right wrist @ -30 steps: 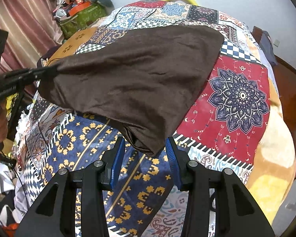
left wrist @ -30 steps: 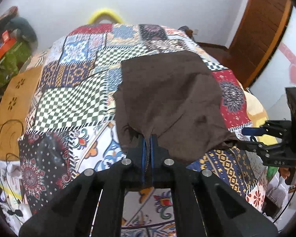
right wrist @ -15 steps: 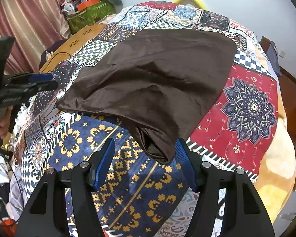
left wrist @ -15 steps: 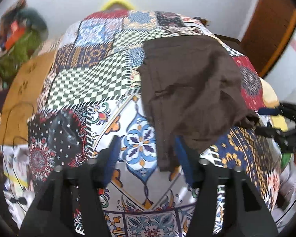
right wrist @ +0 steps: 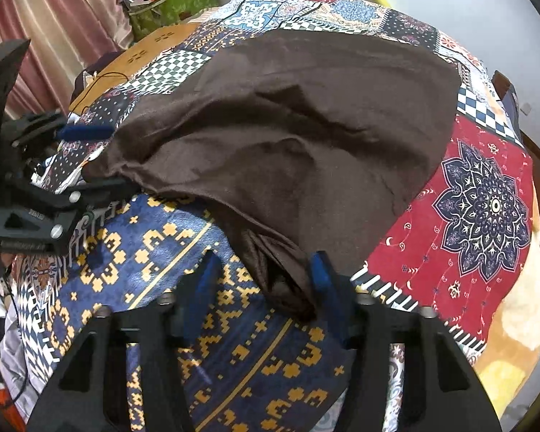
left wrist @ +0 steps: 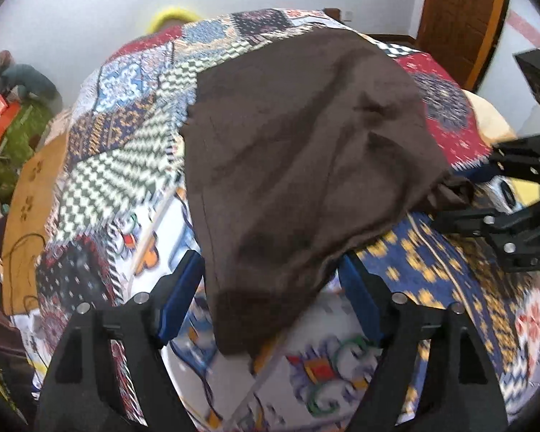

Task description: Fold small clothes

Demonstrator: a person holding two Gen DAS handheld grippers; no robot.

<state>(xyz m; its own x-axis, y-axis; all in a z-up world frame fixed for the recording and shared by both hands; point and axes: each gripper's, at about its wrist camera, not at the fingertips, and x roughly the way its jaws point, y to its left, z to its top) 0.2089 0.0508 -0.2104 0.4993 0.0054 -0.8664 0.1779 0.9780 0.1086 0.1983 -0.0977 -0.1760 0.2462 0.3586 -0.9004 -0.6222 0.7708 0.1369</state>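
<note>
Blurring across the patchwork quilt (left wrist: 133, 165) in the left wrist view; hiding much of its middle under the brown cloth (left wrist: 298, 165).

Cloth (left wrist: 306, 165): plain dark brown, no print. Bedspread (right wrist: 486, 208): patchwork. Panels were red with a navy-and-white medallion; navy with gold geometric blocks and a gold stripe (right wrist: 154, 252); green-and-white check (left wrist: 126, 165); white with blue, orange and green floral motifs (left wrist: 327, 370); black-and-white check near the far edge. Left gripper (left wrist: 271, 298): black frame, blue pads on the fingers (left wrist: 180, 295). Right gripper (right wrist: 266, 298): the same colours. Curtain (right wrist: 54, 36): pink, striped. Door (left wrist: 460, 18): brown wood. Wall (left wrist: 72, 18): white.
</note>
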